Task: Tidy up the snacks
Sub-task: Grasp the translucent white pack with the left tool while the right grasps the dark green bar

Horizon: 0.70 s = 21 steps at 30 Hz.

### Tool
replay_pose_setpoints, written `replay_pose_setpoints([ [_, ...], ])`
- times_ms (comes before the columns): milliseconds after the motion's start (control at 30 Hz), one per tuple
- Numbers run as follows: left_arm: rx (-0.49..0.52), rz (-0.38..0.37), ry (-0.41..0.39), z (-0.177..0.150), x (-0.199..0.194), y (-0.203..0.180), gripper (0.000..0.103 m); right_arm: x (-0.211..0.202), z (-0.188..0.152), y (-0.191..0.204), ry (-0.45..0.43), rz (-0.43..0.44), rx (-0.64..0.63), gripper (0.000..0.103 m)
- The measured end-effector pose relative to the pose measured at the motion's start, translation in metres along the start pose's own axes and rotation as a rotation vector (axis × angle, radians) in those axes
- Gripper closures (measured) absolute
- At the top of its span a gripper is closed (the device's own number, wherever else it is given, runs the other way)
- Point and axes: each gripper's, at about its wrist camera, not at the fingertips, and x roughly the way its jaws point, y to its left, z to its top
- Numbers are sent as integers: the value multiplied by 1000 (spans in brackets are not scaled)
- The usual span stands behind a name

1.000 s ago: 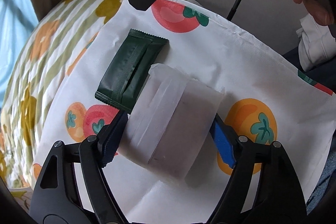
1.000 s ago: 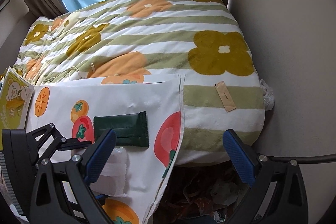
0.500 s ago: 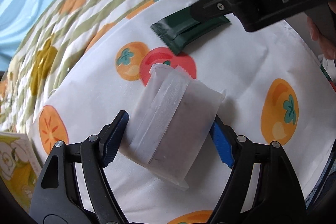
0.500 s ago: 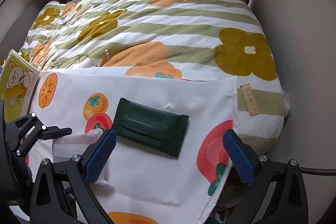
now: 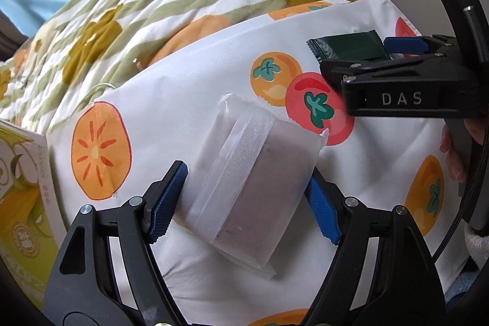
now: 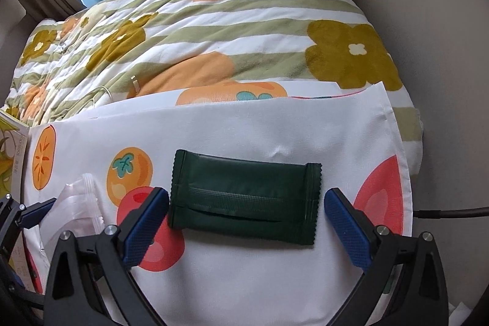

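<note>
Lining up both snacks
My left gripper [image 5: 244, 197] clamps the translucent packet [image 5: 253, 179]; my right gripper [image 6: 244, 222] straddles the green packet [image 6: 244, 200], unclosed, for pickup.

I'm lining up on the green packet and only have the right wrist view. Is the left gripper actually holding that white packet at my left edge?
Observer: Yes. The left gripper has its jaws closed on the white packet, one blue pad on each side.
Operator: Which face is up?
Observer: The seam side. A long sealed flap runs down the middle, and a dark filling shows through.
Operator: How does my gripper look from there?
Observer: Side-on, the right gripper has its jaws down at the level of the green packet, close to the cloth.
</note>
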Motion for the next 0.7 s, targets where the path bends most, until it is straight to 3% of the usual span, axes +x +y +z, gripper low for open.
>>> replay_pose_setpoints([
  [167, -43, 1, 2, 0, -1, 5, 29, -2, -6, -1, -39, -11, 8, 6],
  [533, -114, -5, 8, 5, -2, 8, 30, -18, -20, 5, -111, 3, -11, 37],
  [700, -143, -7, -3, 4, -10, 10, 31, -21, -23, 2, -106, 38, 7, 39],
])
